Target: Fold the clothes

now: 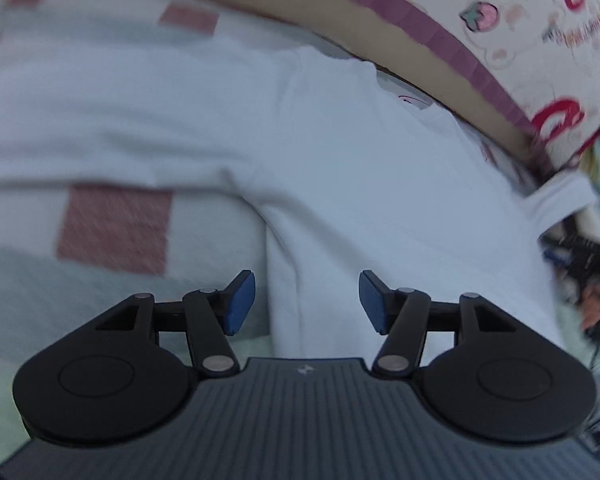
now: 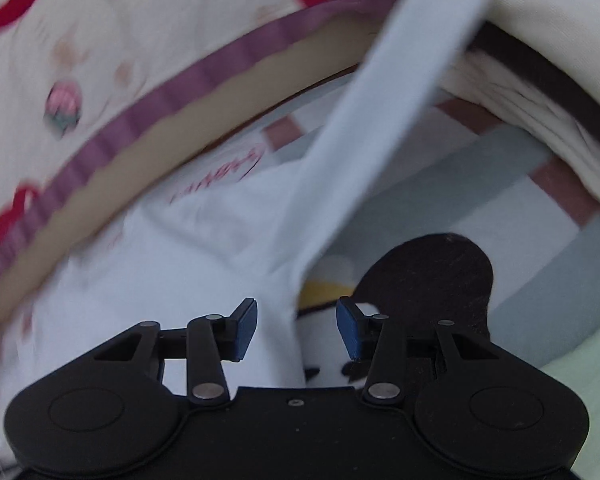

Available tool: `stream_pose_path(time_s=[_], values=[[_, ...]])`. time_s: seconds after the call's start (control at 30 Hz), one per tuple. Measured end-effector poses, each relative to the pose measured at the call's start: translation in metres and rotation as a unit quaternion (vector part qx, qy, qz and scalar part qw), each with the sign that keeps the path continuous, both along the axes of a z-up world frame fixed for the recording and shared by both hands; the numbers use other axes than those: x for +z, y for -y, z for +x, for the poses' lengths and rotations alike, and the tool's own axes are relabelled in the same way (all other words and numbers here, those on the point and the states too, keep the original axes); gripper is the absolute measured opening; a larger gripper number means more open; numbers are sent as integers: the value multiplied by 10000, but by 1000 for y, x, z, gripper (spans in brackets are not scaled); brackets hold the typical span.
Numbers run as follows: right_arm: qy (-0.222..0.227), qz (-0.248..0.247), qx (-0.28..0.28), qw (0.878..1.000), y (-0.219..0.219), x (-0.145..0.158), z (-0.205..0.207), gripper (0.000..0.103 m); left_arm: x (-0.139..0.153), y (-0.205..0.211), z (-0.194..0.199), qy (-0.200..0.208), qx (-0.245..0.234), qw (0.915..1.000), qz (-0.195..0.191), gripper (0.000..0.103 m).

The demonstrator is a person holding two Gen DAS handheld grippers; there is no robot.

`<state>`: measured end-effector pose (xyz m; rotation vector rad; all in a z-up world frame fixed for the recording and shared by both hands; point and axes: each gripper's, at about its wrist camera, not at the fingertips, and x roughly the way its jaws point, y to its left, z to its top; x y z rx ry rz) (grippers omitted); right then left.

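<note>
A white garment (image 1: 340, 152) lies spread on a checked bedsheet (image 1: 112, 228). My left gripper (image 1: 307, 304) is open, its blue pads (image 1: 242, 300) on either side of a fold of the white cloth, low over it. In the right wrist view the same white garment (image 2: 204, 248) has a strip (image 2: 380, 100) rising up and away across the frame. My right gripper (image 2: 297, 328) is open, with the cloth's edge between its jaws. Whether either gripper touches the cloth is unclear.
A cartoon-print cushion or quilt with a purple and tan border (image 1: 480, 40) lies along the far side; it also shows in the right wrist view (image 2: 100, 80). A black and yellow printed shape (image 2: 428, 276) is on the sheet. Dark clutter (image 1: 584, 264) sits at the right.
</note>
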<state>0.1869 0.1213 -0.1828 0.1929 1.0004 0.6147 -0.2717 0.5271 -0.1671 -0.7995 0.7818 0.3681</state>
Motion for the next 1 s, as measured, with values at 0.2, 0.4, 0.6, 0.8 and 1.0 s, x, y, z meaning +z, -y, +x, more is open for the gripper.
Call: stream_pose_path(time_s=[0.2,0.4,0.6,0.8,1.0], values=[[350,-4,358,9987,-1,6,-10,47,-9,0,17,-7,-110,9998,145,5],[-46,343,-45,9994,-20,0,10,55,-1,-8,-14,-5,547,9980,-301,4],[-137,223,-503,9984,-42,-20,22,57,-6,-4,-14,-123,545,9980,-299,3],[1273,-202,245,9914,-69,15,27,5,-8,-8,-18,-157,550,9979,-313,4],[1370,-1455,165,9797,-82,-3,33,8,-11,-12,-23,-184,589,9974,-374,5]])
